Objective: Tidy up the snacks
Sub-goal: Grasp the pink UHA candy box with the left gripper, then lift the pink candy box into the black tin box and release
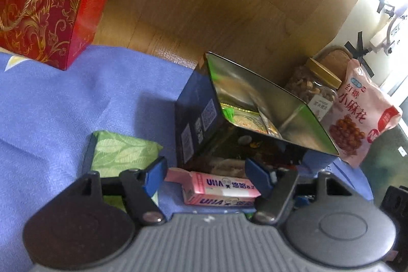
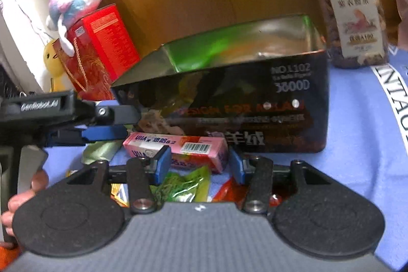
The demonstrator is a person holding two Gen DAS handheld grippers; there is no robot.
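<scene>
The left hand-held gripper and the right hand-held gripper both stand open and hold nothing, each close to the pink candy box on the blue cloth. Loose packets lie nearer still (mostly hidden). Beyond, the open tin looks nearly empty, so most sorting seems left. The nut jar stands behind it.

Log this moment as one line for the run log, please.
left gripper: open, pink candy box between fingers | right gripper: open, near same box | dark tin: open, on blue cloth
</scene>
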